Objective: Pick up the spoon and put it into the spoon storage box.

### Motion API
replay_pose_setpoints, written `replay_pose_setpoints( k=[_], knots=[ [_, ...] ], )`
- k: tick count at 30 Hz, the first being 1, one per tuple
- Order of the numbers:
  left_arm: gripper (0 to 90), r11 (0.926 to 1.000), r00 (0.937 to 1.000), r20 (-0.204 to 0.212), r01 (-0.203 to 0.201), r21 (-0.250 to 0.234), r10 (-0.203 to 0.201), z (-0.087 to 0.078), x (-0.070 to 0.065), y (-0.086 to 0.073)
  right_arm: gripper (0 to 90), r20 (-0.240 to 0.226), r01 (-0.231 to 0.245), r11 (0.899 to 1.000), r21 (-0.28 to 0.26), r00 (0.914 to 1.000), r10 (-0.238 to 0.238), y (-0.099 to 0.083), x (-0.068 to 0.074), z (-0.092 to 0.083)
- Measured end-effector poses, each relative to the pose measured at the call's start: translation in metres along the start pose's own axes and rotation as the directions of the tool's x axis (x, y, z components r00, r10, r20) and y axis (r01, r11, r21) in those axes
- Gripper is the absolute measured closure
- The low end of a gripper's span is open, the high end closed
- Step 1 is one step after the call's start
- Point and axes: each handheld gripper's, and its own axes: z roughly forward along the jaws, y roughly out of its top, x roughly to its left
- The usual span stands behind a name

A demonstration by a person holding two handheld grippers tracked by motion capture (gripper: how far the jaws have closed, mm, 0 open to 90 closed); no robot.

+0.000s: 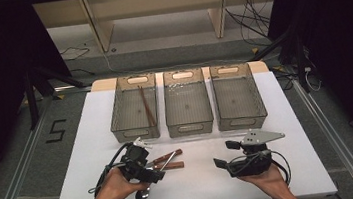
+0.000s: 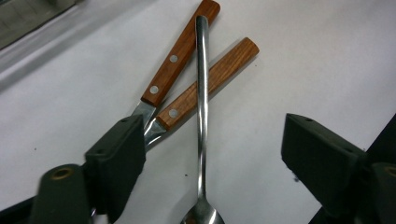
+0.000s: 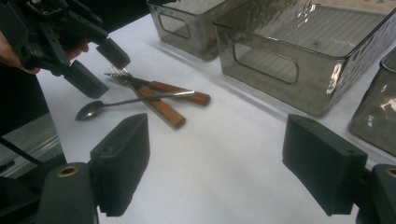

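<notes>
Your left gripper [image 1: 149, 175] hangs low over a small heap of cutlery at the near left of the white counter [image 1: 199, 182], jaws spread wide with nothing pressed between them. In the left gripper view the metal spoon [image 2: 201, 116] runs straight up the gap between the two jaws, clear of both pads; its bowl is at the bottom edge. The spoon's handle lies across two wooden-handled pieces, crossing the lower wooden handle [image 2: 208, 84] and ending beside the upper wooden handle [image 2: 180, 49]. The right gripper view shows tines on one of these, so it is a fork [image 3: 154, 86]; what the other is, you cannot tell from here.

Your right gripper [image 1: 226, 154] sits at the near right of the counter, well apart from the cutlery, jaws likewise wide and empty, pointed toward the heap.

Three clear bins stand in a row at the far side. The left bin [image 1: 116, 121] holds a pair of brown chopsticks [image 1: 146, 105]. The middle bin [image 1: 190, 125] and right bin [image 1: 260, 105] stand beside it.
</notes>
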Motion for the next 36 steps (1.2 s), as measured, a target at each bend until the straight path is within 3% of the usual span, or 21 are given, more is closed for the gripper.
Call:
replay_pose_setpoints(
  k=[10, 14, 21, 36],
  knots=[
    [46.9, 0.9980, 0.9992, 0.012, -0.038, 0.050, 0.038, 0.003, -0.008, 0.000, 23.9, -0.003, 0.002, 1.000, 0.004, 1.0000, -0.002, 0.000, 0.000, 0.001],
    [54.2, 0.9957, 0.9985, -0.004, -0.054, 0.075, 0.054, 0.009, -0.008, -0.001, 24.0, -0.003, 0.010, 1.000, 0.005, 0.9999, -0.010, 0.000, 0.001, 0.001],
    [64.3, 0.9932, 0.9987, -0.014, -0.048, 0.106, 0.049, 0.019, -0.003, -0.005, 24.1, -0.004, 0.010, 1.000, 0.009, 0.9999, -0.010, 0.001, 0.002, 0.002],
    [74.5, 0.9881, 0.9979, -0.030, -0.053, 0.144, 0.058, 0.032, -0.001, -0.007, 24.3, -0.003, 0.011, 1.000, 0.011, 0.9999, -0.011, 0.000, 0.003, 0.002]
  ],
)
